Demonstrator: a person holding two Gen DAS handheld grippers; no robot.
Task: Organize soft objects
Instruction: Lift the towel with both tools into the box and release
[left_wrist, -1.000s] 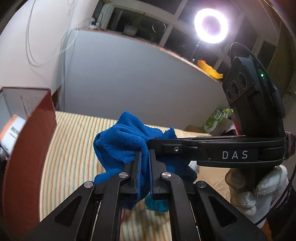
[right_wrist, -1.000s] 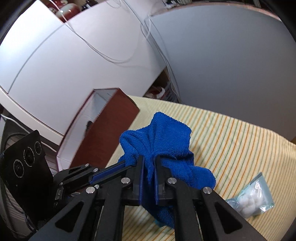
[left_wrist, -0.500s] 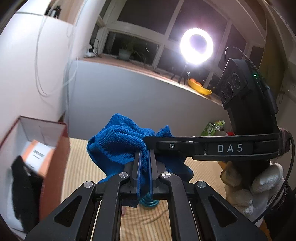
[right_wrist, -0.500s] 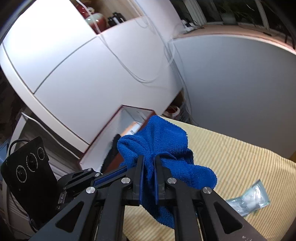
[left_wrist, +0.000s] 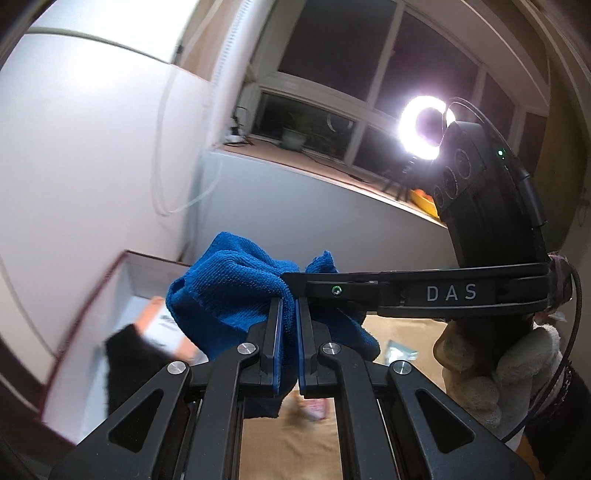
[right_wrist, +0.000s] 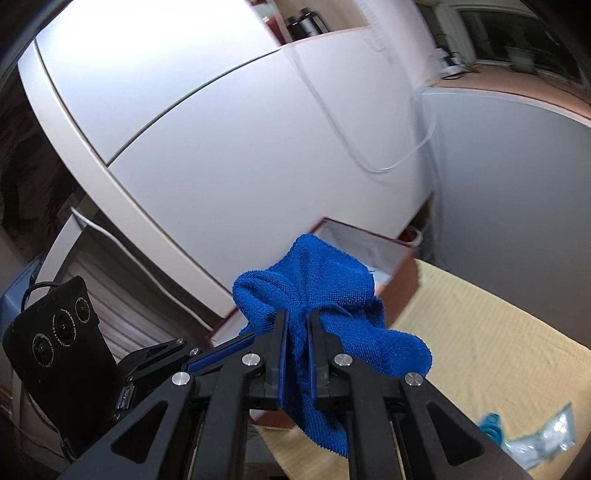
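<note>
Blue cloth (left_wrist: 236, 291) is held bunched in the air by both grippers at once. The jaws of the left gripper (left_wrist: 287, 314) are closed narrowly on one fold of it, and the jaws of the right gripper (right_wrist: 295, 325) are pinched on another fold, with the loose end hanging below. In the left wrist view the right gripper is seen reaching in from the right, gripped by a gloved hand (left_wrist: 506, 373). The cloth is suspended beside and partly above an open brown box (left_wrist: 122, 291) with a white interior, in which a black item (left_wrist: 129, 354) and an orange-and-white item (left_wrist: 162, 325) are seen blurred. A striped yellow covering (right_wrist: 491, 354) is spread below, and a clear packet (right_wrist: 543, 439) and a small teal object (right_wrist: 489, 424) are lying on it.
</note>
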